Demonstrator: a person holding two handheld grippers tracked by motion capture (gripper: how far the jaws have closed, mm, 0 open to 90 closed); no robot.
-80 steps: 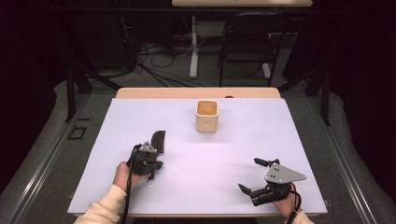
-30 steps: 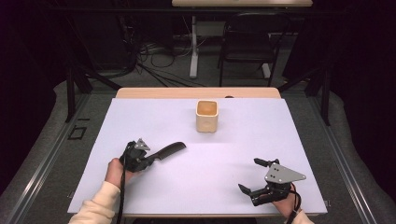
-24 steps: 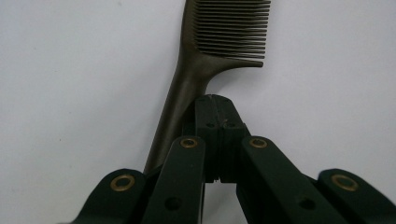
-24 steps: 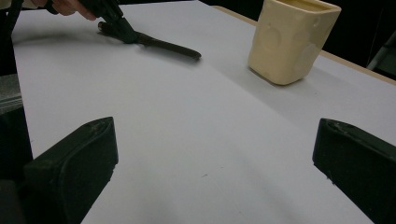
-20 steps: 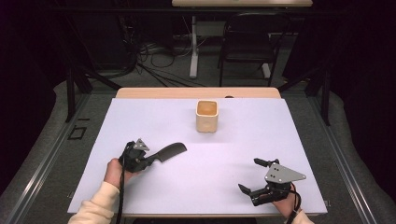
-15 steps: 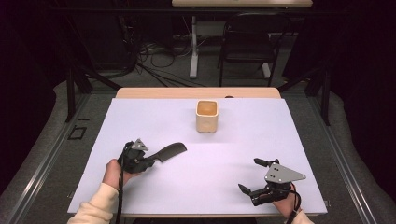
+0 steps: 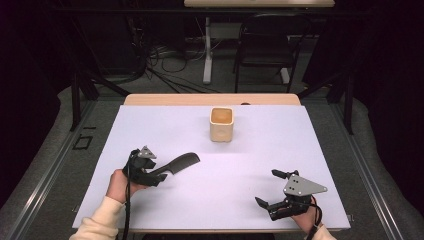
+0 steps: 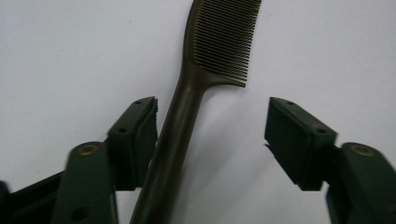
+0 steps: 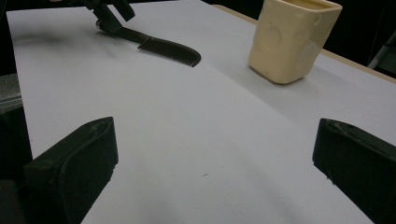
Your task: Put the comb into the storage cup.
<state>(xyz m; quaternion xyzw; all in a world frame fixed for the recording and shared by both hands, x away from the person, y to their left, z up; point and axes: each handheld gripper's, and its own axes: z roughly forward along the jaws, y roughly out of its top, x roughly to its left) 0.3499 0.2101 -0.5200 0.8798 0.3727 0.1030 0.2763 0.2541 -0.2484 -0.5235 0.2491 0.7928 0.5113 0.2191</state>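
left gripper (image 7: 159, 175): I have it low over the worktop near the left edge, about midway between near and far edges. In the left gripper view (image 8: 212, 123) its jaws stand wide apart, clamping nothing.
comb (image 7: 177, 164): it lies flat on the white worktop just right of my left hand. Its handle (image 8: 175, 140) runs in between the jaws and rests against the left-hand one, with a clear gap to the other. The toothed end (image 8: 224, 39) points away from the gripper.
long axis: from the high view the comb runs from the gripper up and to the right, roughly toward the cup, so it nearly lines up with the gripper's own reach, leaning a little to one side.
what the next move turns on: I judge that closing would pinch the handle across its width; being off-centre, it would likely slide toward the middle as the jaws meet.
cup (image 7: 221, 124): cream, upright, near the middle of the far edge, well apart from the comb's toothed end.
right gripper (image 7: 275, 189): near the near right corner, jaws wide and empty, the comb (image 9: 161, 45) and cup (image 9: 292, 39) both far ahead of it.
nearer hand: the left, plainly; the comb is already within its jaws.
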